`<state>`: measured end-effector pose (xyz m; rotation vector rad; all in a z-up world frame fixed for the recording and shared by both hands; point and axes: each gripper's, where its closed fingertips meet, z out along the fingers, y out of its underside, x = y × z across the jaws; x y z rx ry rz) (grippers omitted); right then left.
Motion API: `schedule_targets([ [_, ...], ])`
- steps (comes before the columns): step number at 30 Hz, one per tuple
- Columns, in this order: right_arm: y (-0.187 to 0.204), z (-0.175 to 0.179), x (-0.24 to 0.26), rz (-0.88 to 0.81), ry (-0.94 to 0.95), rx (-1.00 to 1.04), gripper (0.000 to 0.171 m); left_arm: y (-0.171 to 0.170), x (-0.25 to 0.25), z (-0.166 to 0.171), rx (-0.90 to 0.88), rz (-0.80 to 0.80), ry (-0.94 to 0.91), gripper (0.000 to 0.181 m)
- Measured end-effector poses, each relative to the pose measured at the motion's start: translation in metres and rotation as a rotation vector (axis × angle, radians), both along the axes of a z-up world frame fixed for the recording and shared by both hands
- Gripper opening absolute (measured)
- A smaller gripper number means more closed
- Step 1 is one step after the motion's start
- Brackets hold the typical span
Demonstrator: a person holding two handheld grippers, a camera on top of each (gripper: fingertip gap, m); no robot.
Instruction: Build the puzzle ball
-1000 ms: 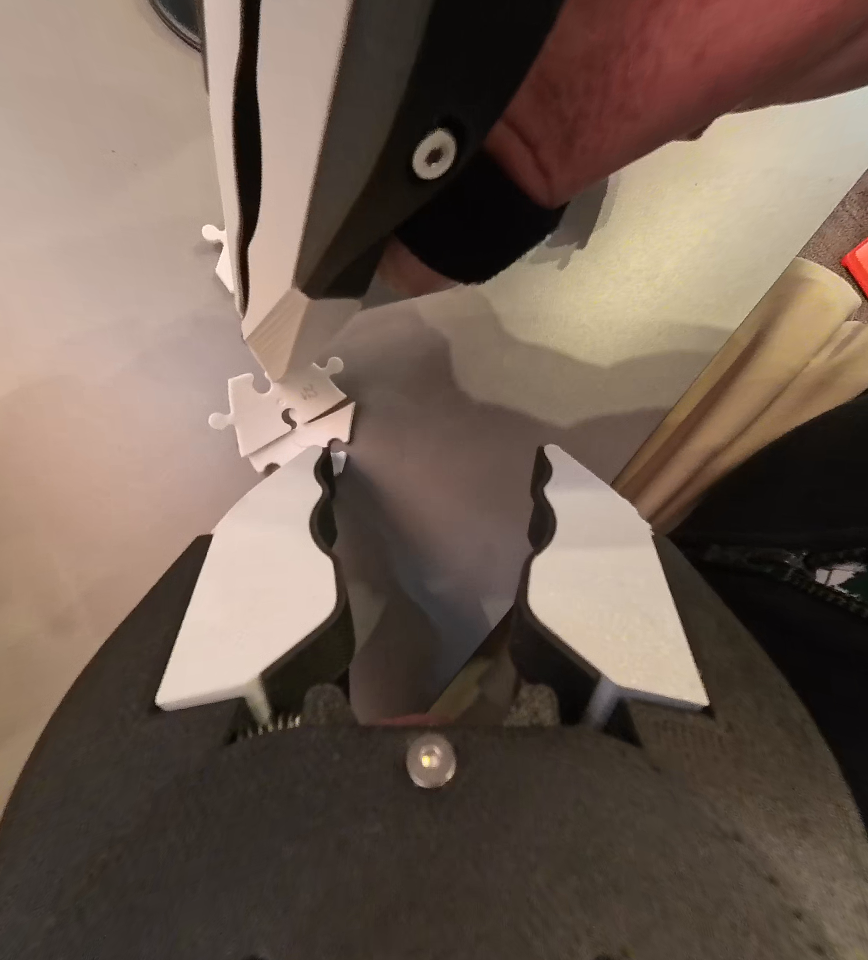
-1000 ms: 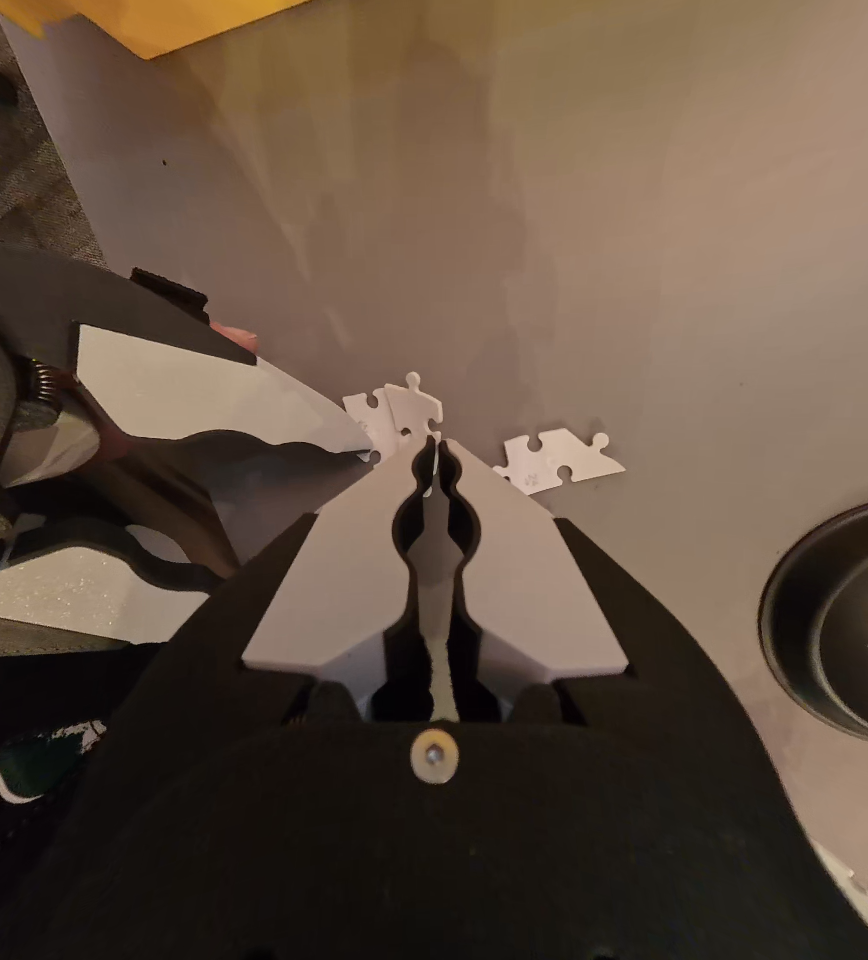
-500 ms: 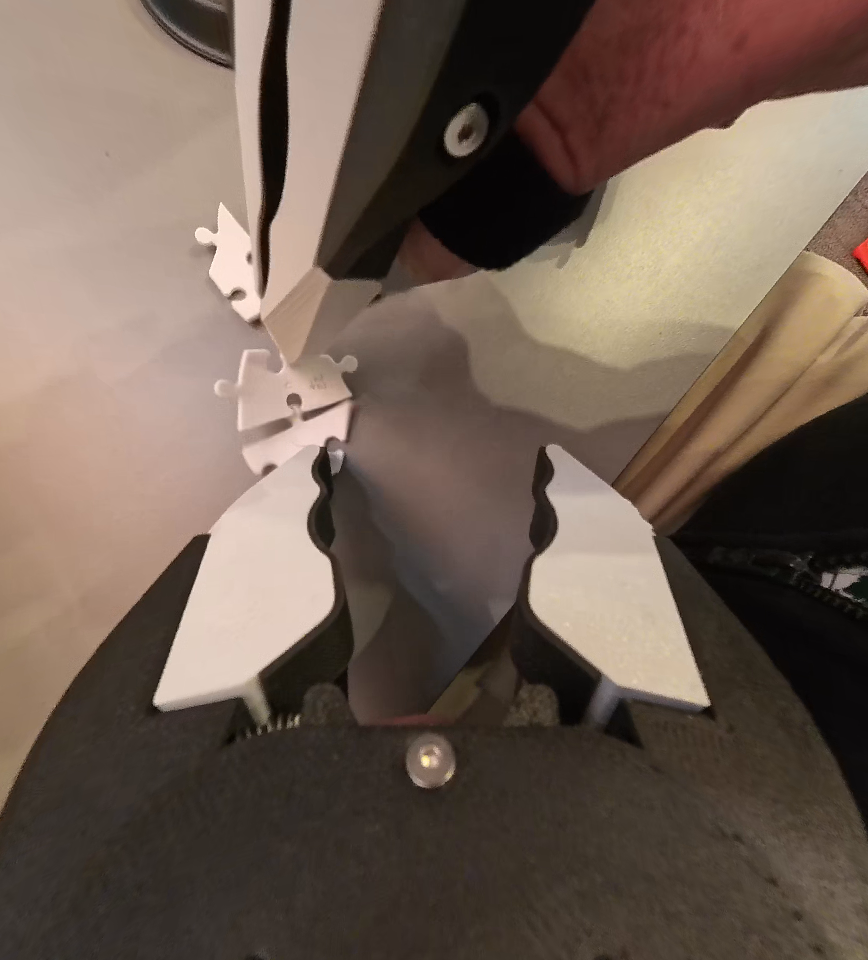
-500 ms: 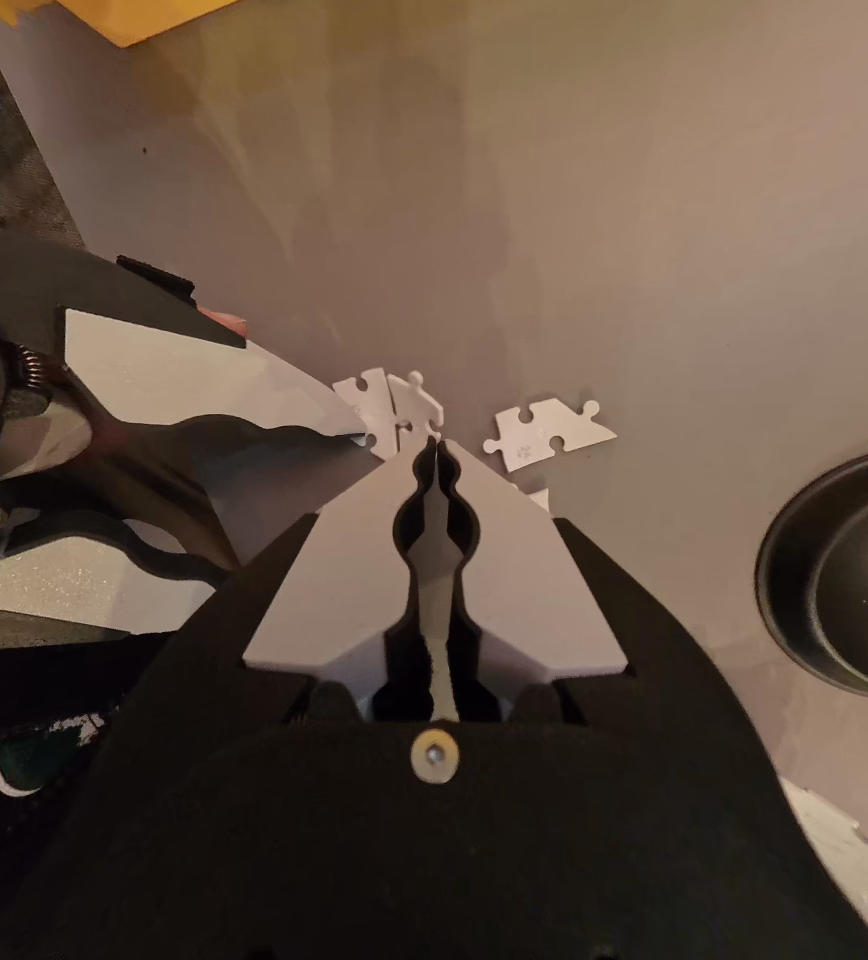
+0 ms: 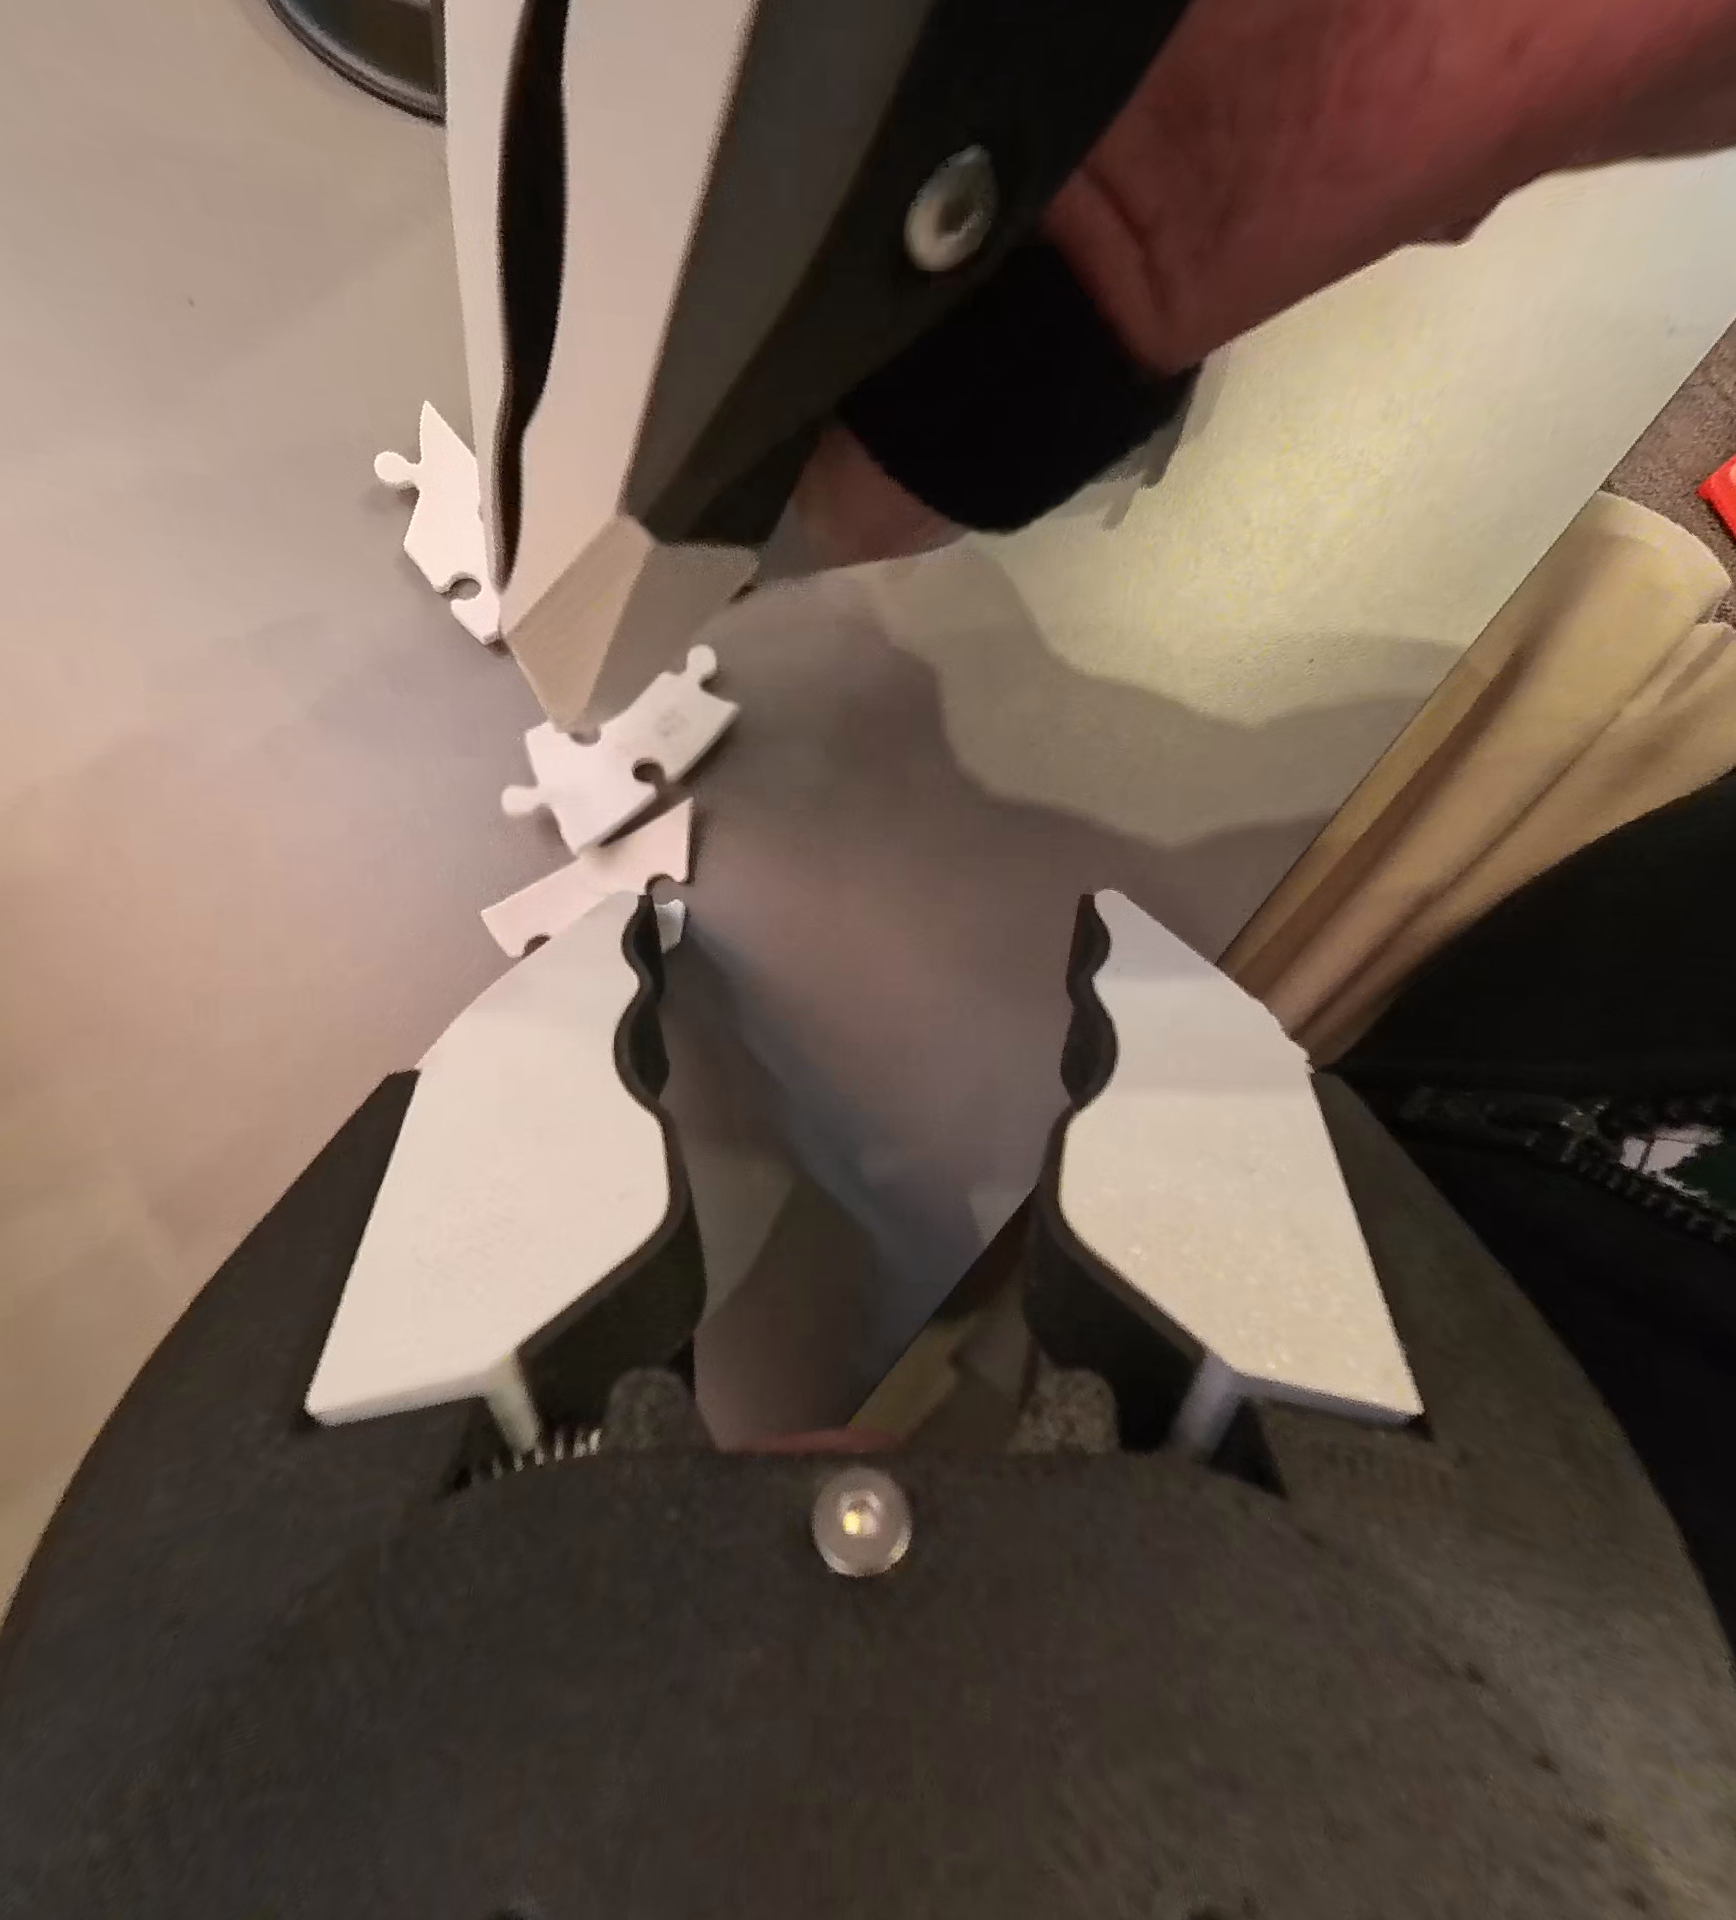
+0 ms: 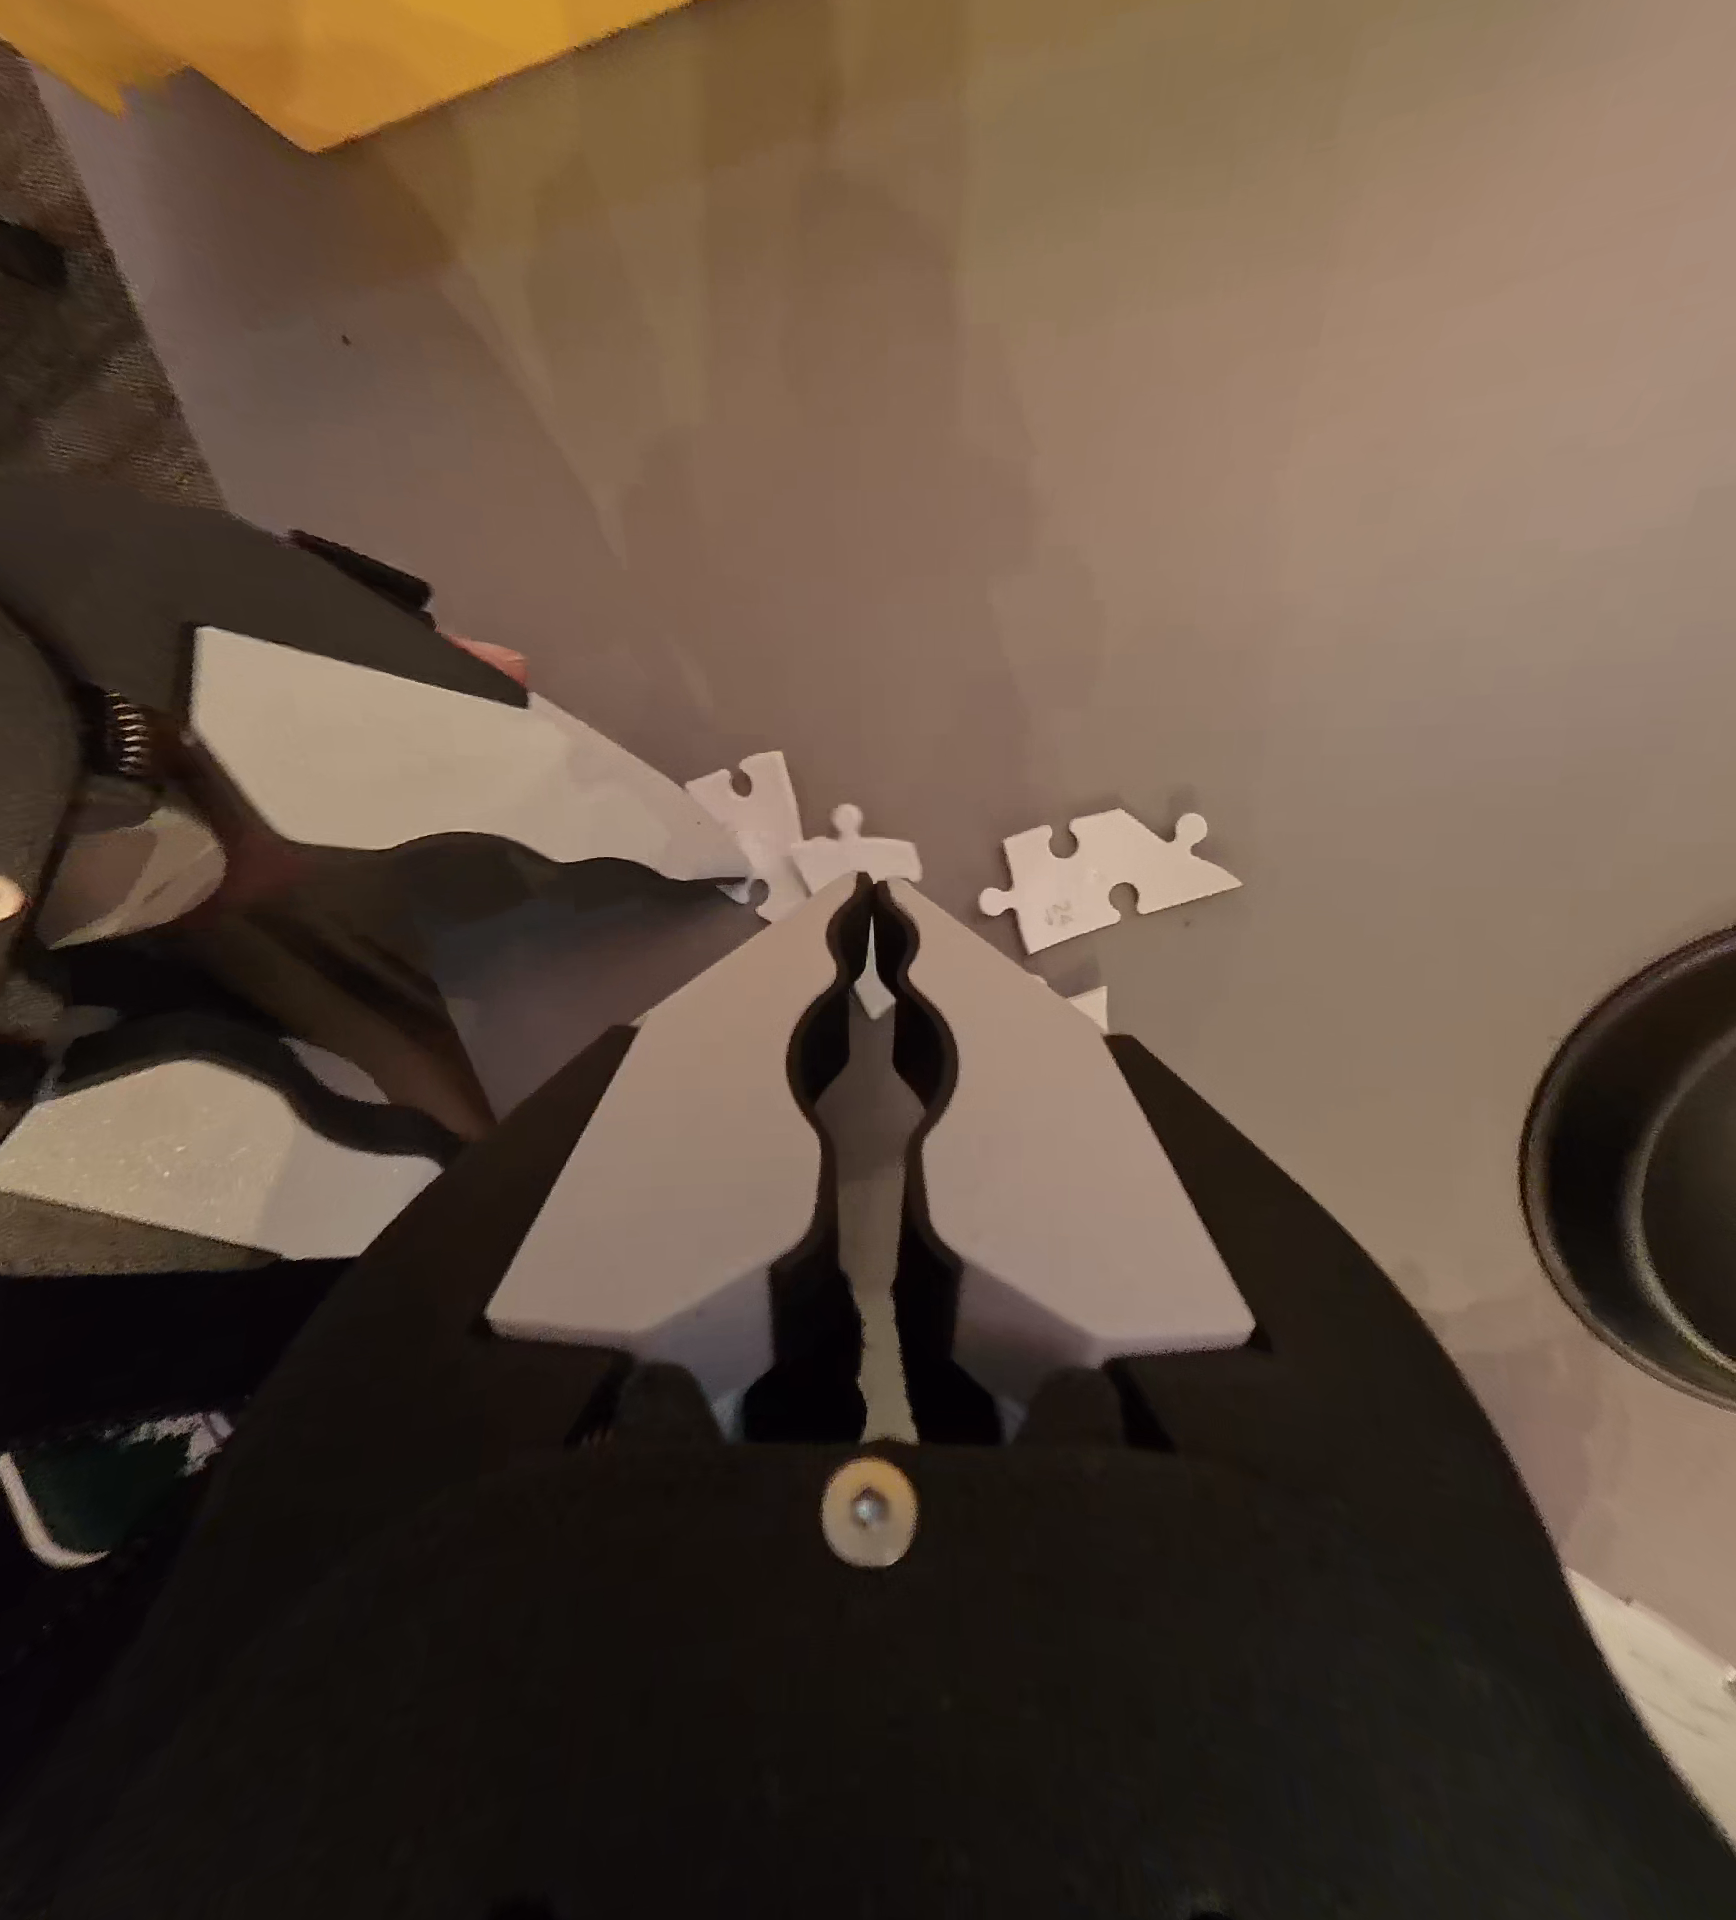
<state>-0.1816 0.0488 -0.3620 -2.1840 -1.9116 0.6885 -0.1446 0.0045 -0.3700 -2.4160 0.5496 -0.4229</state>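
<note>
Several flat white puzzle pieces lie on the grey table [image 6: 1259, 468]. My right gripper [image 6: 869, 883] is shut on one white piece [image 6: 859, 847], which also shows between its fingers. In the left wrist view this gripper [image 5: 563, 696] comes down from above and pinches the piece [image 5: 635, 769] by its edge, tilted. A second piece [image 5: 594, 883] lies just below it, touching my left gripper's left fingertip [image 5: 635, 935]. My left gripper [image 5: 874, 914] is open and empty. A third piece [image 6: 1103, 873] lies apart to the right, also in the left wrist view [image 5: 438, 520].
A black bowl [image 6: 1726, 1164] stands at the right. A yellow object [image 6: 376, 62] lies at the far edge. A white sheet with puzzle-shaped edges [image 6: 1726, 1745] lies at the near right. A hand and a red sleeve [image 5: 1363, 156] hold the right gripper. The table edge [image 5: 1363, 883] runs at the right. The yellow object [image 6: 376, 62] sits 15 centimeters or so from the ends of my left fingers.
The piece in my right gripper has turned and tilted, coming away from the piece beneath it. My left gripper has stayed open in place.
</note>
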Motion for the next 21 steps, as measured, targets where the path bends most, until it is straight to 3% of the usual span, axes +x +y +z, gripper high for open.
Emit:
schedule_targets([
  [8,-0.008,-0.013,0.004,0.086,-0.060,0.015,0.000,0.000,-0.001,0.000,-0.007,-0.002,0.000,0.073],
  [19,-0.005,-0.005,0.003,0.153,-0.046,0.024,0.000,-0.004,-0.007,0.006,-0.037,-0.026,-0.013,0.073],
  [21,-0.002,-0.009,0.009,0.211,-0.078,0.052,0.012,-0.007,-0.009,0.003,-0.064,-0.032,-0.011,0.073],
])
